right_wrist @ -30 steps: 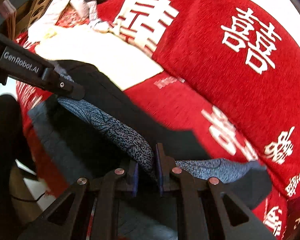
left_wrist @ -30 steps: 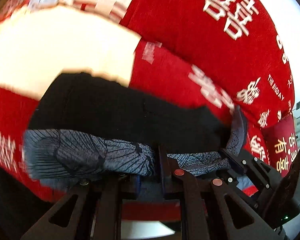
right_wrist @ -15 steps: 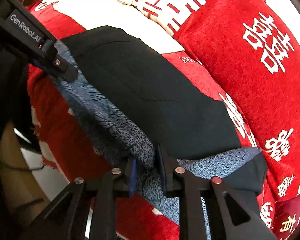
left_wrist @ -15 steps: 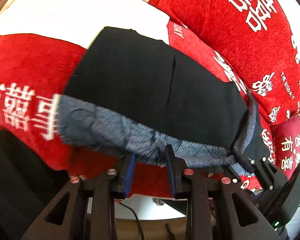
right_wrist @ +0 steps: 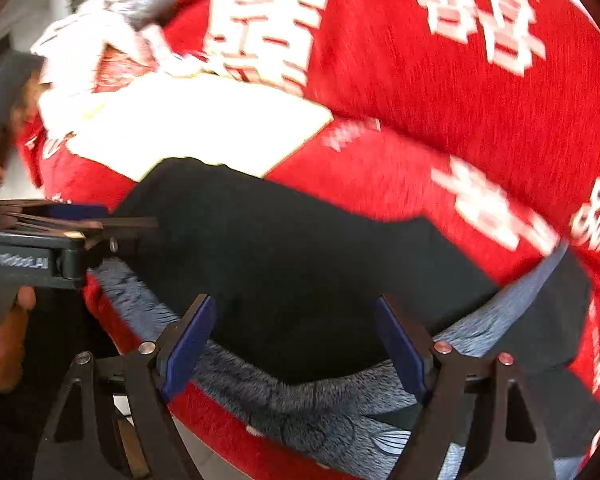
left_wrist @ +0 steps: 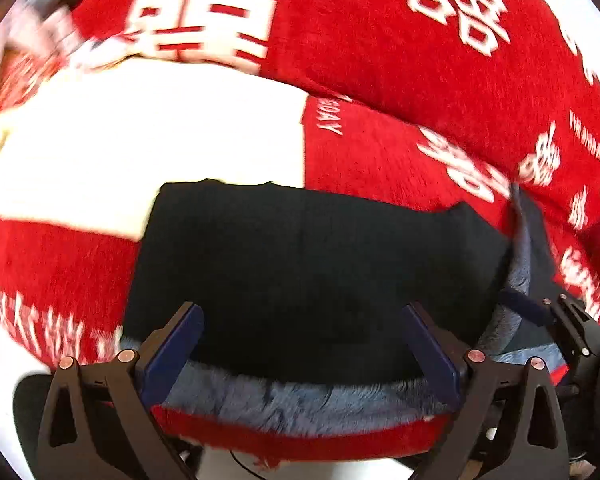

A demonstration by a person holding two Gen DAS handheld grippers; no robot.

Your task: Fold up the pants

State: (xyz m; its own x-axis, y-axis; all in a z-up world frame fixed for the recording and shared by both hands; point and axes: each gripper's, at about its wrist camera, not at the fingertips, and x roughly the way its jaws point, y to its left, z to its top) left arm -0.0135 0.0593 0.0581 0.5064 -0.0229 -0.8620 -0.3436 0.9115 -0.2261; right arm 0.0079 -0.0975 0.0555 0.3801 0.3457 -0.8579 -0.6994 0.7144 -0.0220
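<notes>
A red blanket (left_wrist: 380, 60) with white characters covers the whole surface under everything, and a large white panel (left_wrist: 148, 140) is printed or laid on it at the far left. On this blanket the pants (left_wrist: 300, 264) lie flat as a black, roughly rectangular folded shape, with their far edge touching the white panel and their near edge at the border of the blanket. A grey-blue patterned lining (left_wrist: 300, 396) shows along the near edge and it turns up at the right end of the pants. The left tool (left_wrist: 300, 344) is released, its two blue-padded fingers (left_wrist: 176, 344) stand wide apart over the near edge of the pants and grip nothing. The right tool (right_wrist: 296, 340) is also released, with fingers (right_wrist: 188, 344) spread wide above the same lined edge. In the right wrist view the left tool (right_wrist: 88, 224) appears at the left side, near the corner of the pants.
</notes>
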